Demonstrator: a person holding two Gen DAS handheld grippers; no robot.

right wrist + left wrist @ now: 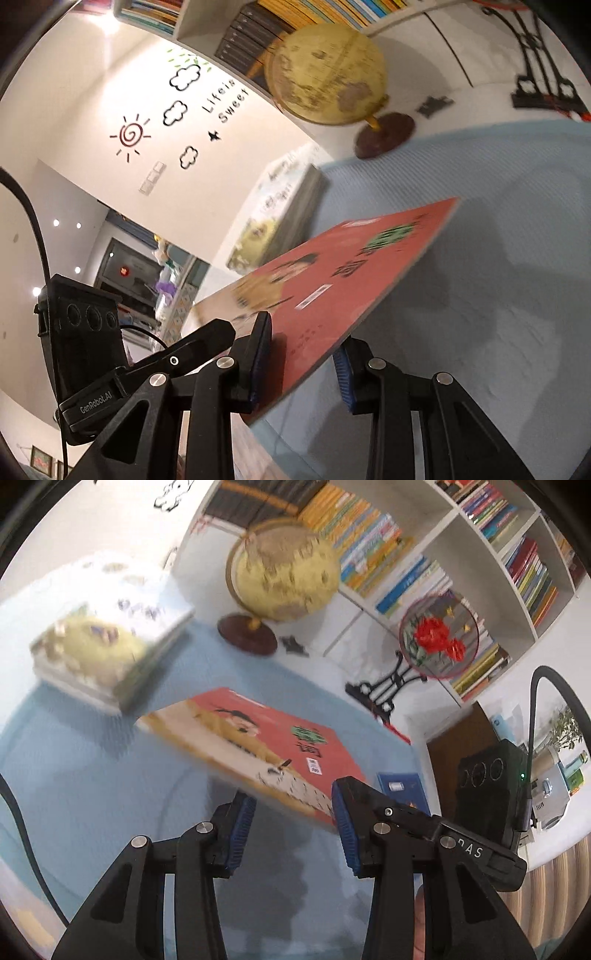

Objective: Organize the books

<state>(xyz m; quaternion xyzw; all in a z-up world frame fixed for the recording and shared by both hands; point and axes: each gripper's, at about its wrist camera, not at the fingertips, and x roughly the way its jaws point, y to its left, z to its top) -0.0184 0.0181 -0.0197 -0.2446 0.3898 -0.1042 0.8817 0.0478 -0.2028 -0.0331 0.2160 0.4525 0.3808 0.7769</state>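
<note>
Your right gripper (301,360) pinches the red book (343,291) at one corner, pointing downward and holding it tilted above the blue mat (498,277). Your left gripper (291,830) angles down nearby with a narrow gap between its pads, seemingly empty, though blur obscures it. A book stack (107,642) rests beyond.
</note>
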